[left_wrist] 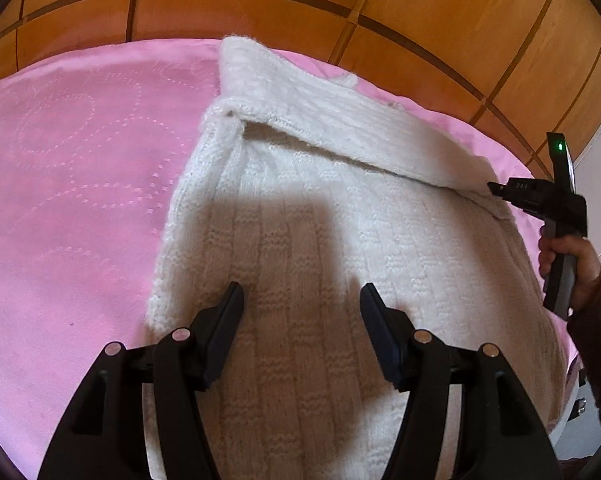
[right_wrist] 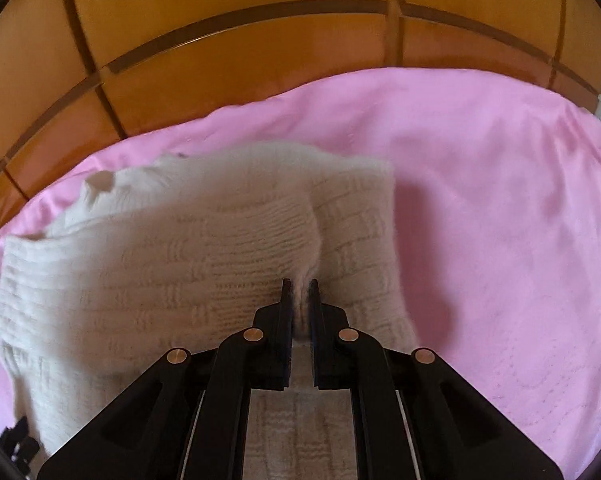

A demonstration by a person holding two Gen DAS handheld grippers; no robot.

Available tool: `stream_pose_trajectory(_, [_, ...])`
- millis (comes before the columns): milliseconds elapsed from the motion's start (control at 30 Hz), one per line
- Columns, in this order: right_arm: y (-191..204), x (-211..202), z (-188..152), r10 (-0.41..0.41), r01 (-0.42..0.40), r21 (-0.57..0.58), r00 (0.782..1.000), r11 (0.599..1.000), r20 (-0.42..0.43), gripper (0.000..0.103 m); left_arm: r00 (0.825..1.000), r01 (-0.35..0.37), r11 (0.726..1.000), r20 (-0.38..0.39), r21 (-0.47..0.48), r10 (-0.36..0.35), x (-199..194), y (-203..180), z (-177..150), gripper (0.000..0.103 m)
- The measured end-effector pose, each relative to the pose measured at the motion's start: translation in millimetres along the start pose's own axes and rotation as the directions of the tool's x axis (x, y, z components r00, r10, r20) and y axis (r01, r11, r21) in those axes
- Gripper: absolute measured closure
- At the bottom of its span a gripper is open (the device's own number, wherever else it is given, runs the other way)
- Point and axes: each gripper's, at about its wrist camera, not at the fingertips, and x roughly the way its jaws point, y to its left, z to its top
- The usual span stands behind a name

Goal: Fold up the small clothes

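Sweater [right_wrist: 180, 248] fold pinched in right gripper [right_wrist: 299, 286] jaws, left gripper [left_wrist: 302, 296] agape above.

Left wrist view: sits just behind the left gripper [left_wrist: 302, 294], looking forward and down along its fingers, close over the white knit sweater [left_wrist: 320, 240]. Faces the wooden headboard [left_wrist: 260, 4] across the pink bedspread [left_wrist: 68, 168]; the right gripper [left_wrist: 494, 189] shows at the far right edge.

Right wrist view: behind the right gripper [right_wrist: 299, 286], low and very near the sweater [right_wrist: 160, 248], facing the same headboard [right_wrist: 240, 48].

Shared: sweater, bedspread [right_wrist: 500, 200], headboard.
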Motion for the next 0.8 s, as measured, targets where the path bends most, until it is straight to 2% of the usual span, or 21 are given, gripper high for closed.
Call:
stream_pose_trajectory(67, [-2,-8,1,0.020,-0.021,0.013,1.000,1.000,0.014,0.080,1.000,0.010,1.000,0.009,-0.007,-0.010,-7,0,8,0.043])
stream_pose_trajectory(100, [-2,-13,2,0.021,-0.022,0.018,0.999,1.000,0.026,0.061,1.000,0.012,1.000,0.022,-0.007,-0.012,-10,0,12,0.043])
stream_pose_trajectory(133, [0,-21,1,0.020,-0.021,0.019,0.998,1.000,0.056,0.048,0.999,0.015,1.000,0.035,-0.005,-0.015,-12,-1,16,0.043])
stream_pose_trajectory(167, [3,-29,0,0.023,-0.024,0.011,0.996,1.000,0.083,0.044,0.998,0.019,1.000,0.058,0.001,-0.019,-15,-3,25,0.043])
stream_pose_trajectory(233, [11,-42,1,0.029,-0.027,-0.019,0.991,0.999,0.127,0.043,0.995,0.024,1.000,0.094,0.013,-0.025,-17,-7,42,0.043])
stream_pose_trajectory(300, [22,-45,4,0.067,-0.061,-0.045,0.989,0.997,0.135,0.043,0.992,0.036,0.999,0.118,0.023,-0.038,-12,-11,63,0.043])
stream_pose_trajectory(367, [39,-42,4,0.103,-0.092,-0.100,0.988,0.991,0.113,0.043,0.991,0.024,0.999,0.131,0.039,-0.029,0,-16,86,0.043])
stream_pose_trajectory(433, [49,-34,3,0.104,-0.092,-0.133,0.990,0.987,0.091,0.042,0.992,0.027,0.999,0.119,0.040,-0.032,17,-18,104,0.043])
stream_pose_trajectory(500, [55,-16,0,0.083,-0.075,-0.148,0.995,0.986,0.051,0.042,0.995,-0.006,0.999,0.095,0.034,0.003,41,-17,123,0.043])
stream_pose_trajectory(567, [55,4,-6,0.065,-0.063,-0.140,0.998,0.988,0.004,0.041,0.998,-0.036,0.999,0.049,0.036,0.034,64,-12,132,0.043])
stream_pose_trajectory(633, [55,14,-16,0.054,-0.050,-0.146,0.998,0.988,0.024,0.035,0.996,-0.085,0.996,-0.020,0.023,0.085,93,-2,133,0.048])
stream_pose_trajectory(800, [53,17,-22,0.057,-0.048,-0.152,0.997,0.987,0.056,0.032,0.992,-0.130,0.990,0.015,0.055,0.129,91,-9,127,0.048])
